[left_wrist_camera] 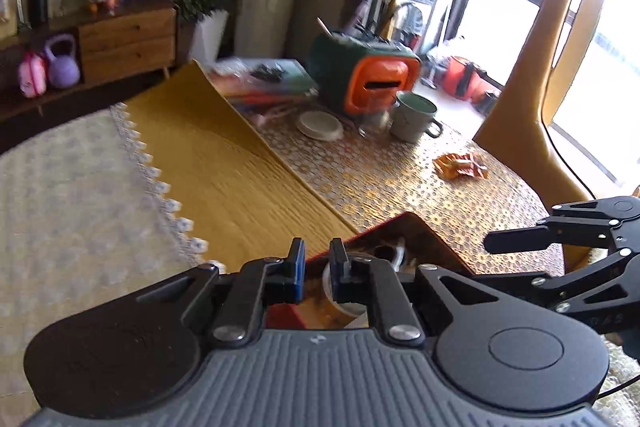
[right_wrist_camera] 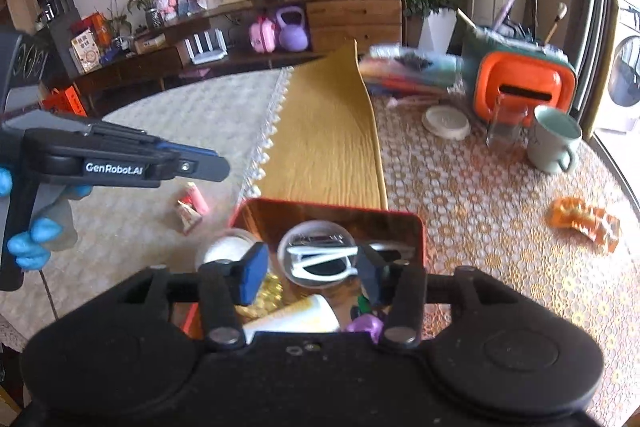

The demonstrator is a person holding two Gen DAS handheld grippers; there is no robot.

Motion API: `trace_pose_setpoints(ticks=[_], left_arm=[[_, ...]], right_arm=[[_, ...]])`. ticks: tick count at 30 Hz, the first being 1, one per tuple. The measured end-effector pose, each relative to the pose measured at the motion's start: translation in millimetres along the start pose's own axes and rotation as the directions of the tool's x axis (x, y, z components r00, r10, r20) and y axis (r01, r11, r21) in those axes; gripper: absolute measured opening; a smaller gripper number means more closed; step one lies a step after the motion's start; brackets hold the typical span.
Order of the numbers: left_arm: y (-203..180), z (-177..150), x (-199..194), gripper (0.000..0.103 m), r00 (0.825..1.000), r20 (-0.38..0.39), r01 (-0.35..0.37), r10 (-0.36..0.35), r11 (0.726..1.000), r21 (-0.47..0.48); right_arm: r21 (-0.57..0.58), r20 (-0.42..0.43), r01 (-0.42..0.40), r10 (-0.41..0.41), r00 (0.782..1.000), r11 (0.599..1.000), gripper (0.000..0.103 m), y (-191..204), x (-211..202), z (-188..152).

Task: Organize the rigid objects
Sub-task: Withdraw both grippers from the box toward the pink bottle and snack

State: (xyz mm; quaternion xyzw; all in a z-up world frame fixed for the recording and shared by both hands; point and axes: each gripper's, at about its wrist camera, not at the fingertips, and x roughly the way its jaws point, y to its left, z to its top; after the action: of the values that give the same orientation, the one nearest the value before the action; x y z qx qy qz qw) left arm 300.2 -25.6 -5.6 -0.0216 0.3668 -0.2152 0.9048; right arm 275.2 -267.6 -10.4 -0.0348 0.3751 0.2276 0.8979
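Observation:
A red tin box [right_wrist_camera: 418, 233] with a shiny inside sits at the table's near edge, also in the left wrist view [left_wrist_camera: 434, 239]. It holds a clear round case with white clips [right_wrist_camera: 318, 253], gold pieces [right_wrist_camera: 270, 297], a white tube [right_wrist_camera: 304, 317] and a purple piece [right_wrist_camera: 366, 327]. A white round lid [right_wrist_camera: 224, 247] lies beside its left side. My right gripper [right_wrist_camera: 312, 277] is open above the box, empty. My left gripper [left_wrist_camera: 318, 269] is open by a narrow gap, empty, over the box's left edge; it also shows in the right wrist view [right_wrist_camera: 216, 167].
On the table: an orange-and-green organizer [right_wrist_camera: 524, 87], a pale green mug [right_wrist_camera: 554, 141], a glass [right_wrist_camera: 506, 125], a white coaster [right_wrist_camera: 446, 121], stacked books [right_wrist_camera: 408, 73], an orange wrapper [right_wrist_camera: 584, 221], a yellow runner [right_wrist_camera: 324, 143]. A small pink item [right_wrist_camera: 192, 205] lies on the left cloth.

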Motion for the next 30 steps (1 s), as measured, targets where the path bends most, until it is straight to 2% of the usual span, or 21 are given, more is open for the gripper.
trace_pose_setpoints(ticks=[6, 8, 11, 12, 15, 16, 19, 23, 28, 30], left_arm=[[19, -12, -35, 0.013, 0.998, 0.038, -0.052, 0.052, 0.998, -0.023], [27, -18, -45, 0.017, 0.996, 0.045, -0.072, 0.073, 0.997, -0.035], [38, -28, -58, 0.028, 0.993, 0.050, -0.105, 0.108, 0.993, -0.056], [41, -33, -62, 0.035, 0.991, 0.052, -0.123, 0.126, 0.991, -0.058], [49, -47, -72, 0.072, 0.984, 0.065, -0.161, 0.165, 0.985, -0.067], [51, -53, -76, 0.074, 0.980, 0.078, -0.178, 0.183, 0.982, -0.067], [56, -66, -82, 0.075, 0.977, 0.077, -0.195, 0.200, 0.978, -0.066], [60, -85, -81, 0.081, 0.969, 0.064, -0.234, 0.239, 0.970, -0.071], [65, -105, -73, 0.082, 0.955, 0.041, -0.287, 0.295, 0.949, -0.129], [67, -110, -68, 0.082, 0.951, 0.031, -0.297, 0.306, 0.940, -0.166]], right_arm=[[-0.035, 0.020, -0.026, 0.027, 0.999, 0.999, 0.059, 27, -9, 6], [-0.052, 0.022, -0.039, 0.040, 0.999, 0.998, 0.061, 38, -10, 8], [-0.072, 0.022, -0.055, 0.057, 0.998, 0.996, 0.064, 53, -10, 10], [-0.075, 0.021, -0.060, 0.061, 0.998, 0.995, 0.065, 57, -10, 11], [-0.078, 0.012, -0.067, 0.068, 0.998, 0.995, 0.067, 70, -7, 16], [-0.075, 0.008, -0.071, 0.072, 0.997, 0.995, 0.070, 74, -5, 17], [-0.069, -0.005, -0.083, 0.083, 0.997, 0.994, 0.078, 85, 4, 24], [-0.048, -0.039, -0.109, 0.107, 0.993, 0.993, 0.085, 96, 18, 31], [0.023, -0.093, -0.131, 0.133, 0.987, 0.991, 0.101, 105, 41, 39], [0.047, -0.108, -0.132, 0.136, 0.985, 0.990, 0.101, 106, 50, 45]])
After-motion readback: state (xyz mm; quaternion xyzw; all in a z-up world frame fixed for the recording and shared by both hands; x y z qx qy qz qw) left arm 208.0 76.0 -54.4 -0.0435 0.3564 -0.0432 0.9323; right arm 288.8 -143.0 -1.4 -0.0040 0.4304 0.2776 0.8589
